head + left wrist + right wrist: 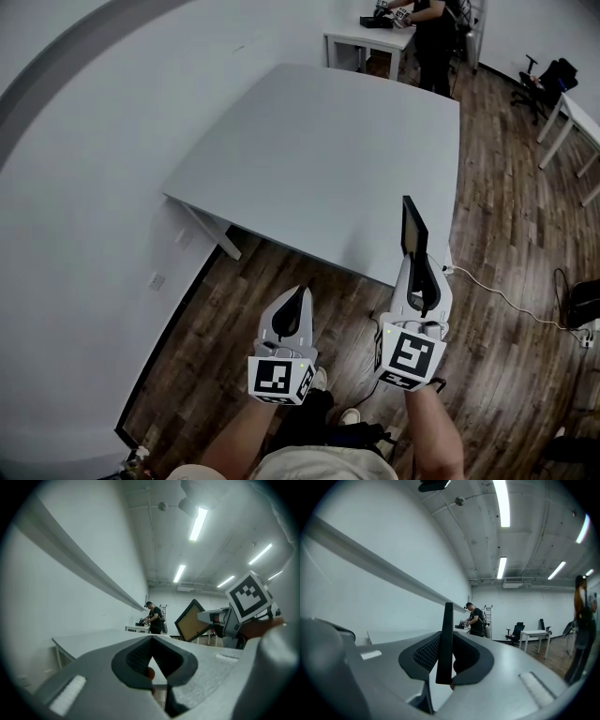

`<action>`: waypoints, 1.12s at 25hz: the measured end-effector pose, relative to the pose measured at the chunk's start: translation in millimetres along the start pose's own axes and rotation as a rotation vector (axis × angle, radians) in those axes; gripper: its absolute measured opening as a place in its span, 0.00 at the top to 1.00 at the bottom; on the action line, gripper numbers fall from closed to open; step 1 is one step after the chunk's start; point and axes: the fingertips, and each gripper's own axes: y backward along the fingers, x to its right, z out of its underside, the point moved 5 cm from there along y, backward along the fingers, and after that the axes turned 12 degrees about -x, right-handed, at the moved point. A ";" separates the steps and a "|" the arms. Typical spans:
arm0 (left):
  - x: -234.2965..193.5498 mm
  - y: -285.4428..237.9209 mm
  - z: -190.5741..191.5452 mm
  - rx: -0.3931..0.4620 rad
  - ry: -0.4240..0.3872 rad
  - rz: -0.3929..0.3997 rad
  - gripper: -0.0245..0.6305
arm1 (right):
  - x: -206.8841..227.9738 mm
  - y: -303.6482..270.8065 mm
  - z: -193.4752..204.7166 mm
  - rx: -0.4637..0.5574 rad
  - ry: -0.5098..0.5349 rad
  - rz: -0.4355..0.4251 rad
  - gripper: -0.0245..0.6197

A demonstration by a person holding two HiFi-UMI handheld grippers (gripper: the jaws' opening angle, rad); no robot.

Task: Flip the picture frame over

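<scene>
**A:** Where is the frame?

**B:** You are holding the thin, black-rimmed picture frame [413,228] in your right tongs [413,264], whose tips are clamping its lower edge. The frame is standing upright and edge-on to you, above the near edge of the large grey surface [328,159]. Its tan face is turning toward your left side.

**A:** And the other hand?

**B:** Your left tongs [298,296] are hovering with tips pressed together, gripping nothing. They are just beside the right tongs, over the brown wooden floor [506,281].
</scene>
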 end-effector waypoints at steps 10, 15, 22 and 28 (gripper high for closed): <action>-1.5 -3.7 8.0 -0.010 0.006 0.006 0.96 | 15.5 -10.2 25.3 -0.041 -0.374 -0.158 0.82; -0.3 -6.1 11.5 -0.020 0.008 0.007 0.96 | 29.7 -19.6 46.5 -0.086 -0.593 -0.211 0.82; -2.6 -11.2 16.7 -0.038 0.008 0.006 0.96 | 38.0 -29.5 71.8 -0.135 -0.730 -0.223 0.82; 1.0 -15.5 24.0 -0.056 0.011 0.007 0.96 | 42.1 -35.7 98.7 -0.174 -0.848 -0.234 0.82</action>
